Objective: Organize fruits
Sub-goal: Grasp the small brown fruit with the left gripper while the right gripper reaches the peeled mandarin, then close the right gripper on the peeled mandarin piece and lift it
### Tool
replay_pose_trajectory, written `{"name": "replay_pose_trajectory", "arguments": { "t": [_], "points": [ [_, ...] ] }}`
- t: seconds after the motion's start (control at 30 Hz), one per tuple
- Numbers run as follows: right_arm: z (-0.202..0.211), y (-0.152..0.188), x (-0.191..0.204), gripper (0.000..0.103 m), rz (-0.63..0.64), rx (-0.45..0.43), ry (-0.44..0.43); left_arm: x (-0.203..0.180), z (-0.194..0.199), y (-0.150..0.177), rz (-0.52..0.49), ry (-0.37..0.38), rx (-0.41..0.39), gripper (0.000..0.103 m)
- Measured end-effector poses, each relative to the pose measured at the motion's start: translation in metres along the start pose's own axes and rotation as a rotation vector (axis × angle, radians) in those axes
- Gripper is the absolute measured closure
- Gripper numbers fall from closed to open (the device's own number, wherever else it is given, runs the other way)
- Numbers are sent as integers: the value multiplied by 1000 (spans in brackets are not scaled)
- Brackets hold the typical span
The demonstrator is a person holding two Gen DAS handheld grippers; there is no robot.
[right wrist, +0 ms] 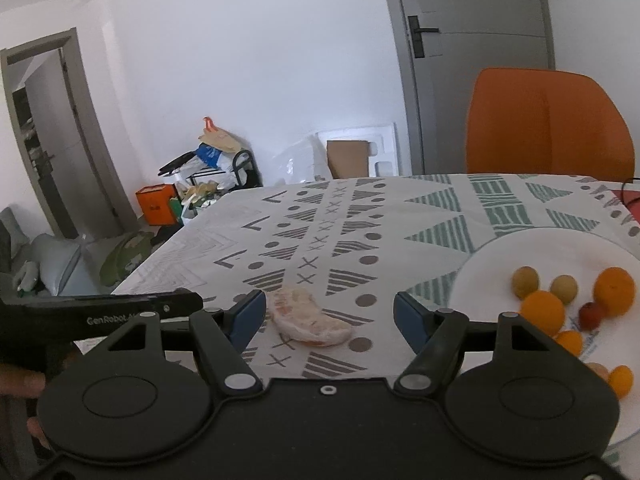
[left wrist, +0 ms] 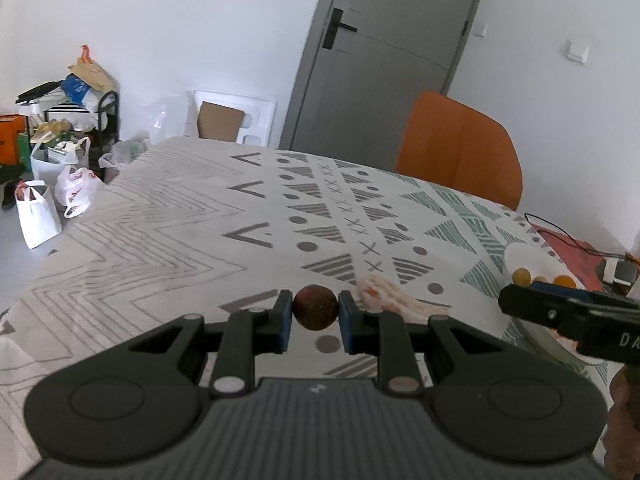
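One dark round fruit [left wrist: 315, 306] sits pinched in the left hand-held gripper [left wrist: 315, 312] — barely, so it may roll free before reaching the white plate [right wrist: 520, 252] — while the right hand-held gripper [right wrist: 330, 316] hangs spread wide and empty.

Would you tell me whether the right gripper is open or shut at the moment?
Open. The right gripper has its blue pads spread wide with nothing between them; the peeled citrus segment lies on the tablecloth beyond.

Patterned tablecloth [right wrist: 248, 248] lies bare across left and far stretches: open passage. Obstacles: peeled citrus segment [right wrist: 308, 320] between the right gripper's [right wrist: 330, 316] spread fingers; white plate [right wrist: 500, 256] of small fruits at right; orange chair [right wrist: 548, 120] behind far edge.
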State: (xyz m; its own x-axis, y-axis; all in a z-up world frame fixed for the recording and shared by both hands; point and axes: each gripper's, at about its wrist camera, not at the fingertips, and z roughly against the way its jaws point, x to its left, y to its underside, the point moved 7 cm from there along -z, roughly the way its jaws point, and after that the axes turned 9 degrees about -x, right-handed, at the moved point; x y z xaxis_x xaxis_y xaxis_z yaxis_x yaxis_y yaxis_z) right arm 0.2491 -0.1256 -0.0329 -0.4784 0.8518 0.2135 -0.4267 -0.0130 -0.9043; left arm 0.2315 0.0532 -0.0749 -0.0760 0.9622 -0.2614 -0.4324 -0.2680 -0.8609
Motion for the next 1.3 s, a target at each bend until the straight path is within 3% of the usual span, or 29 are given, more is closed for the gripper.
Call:
{"name": "replay_pose_trajectory", "arguments": {
  "t": [0.47,0.8,1.1,1.3],
  "points": [
    [-35,7,25,38,40,57,-57,42,19,-9,49,-63,-46,80],
    [-63,24,31,52,53,135,-60,63,18,0,90,-81,-34,80],
    [-53,23,38,54,62,141,-83,57,15,5,84,-56,-19,80],
    [-55,21,28,52,89,143,-48,50,12,9,70,-43,-8,80]
  ]
}}
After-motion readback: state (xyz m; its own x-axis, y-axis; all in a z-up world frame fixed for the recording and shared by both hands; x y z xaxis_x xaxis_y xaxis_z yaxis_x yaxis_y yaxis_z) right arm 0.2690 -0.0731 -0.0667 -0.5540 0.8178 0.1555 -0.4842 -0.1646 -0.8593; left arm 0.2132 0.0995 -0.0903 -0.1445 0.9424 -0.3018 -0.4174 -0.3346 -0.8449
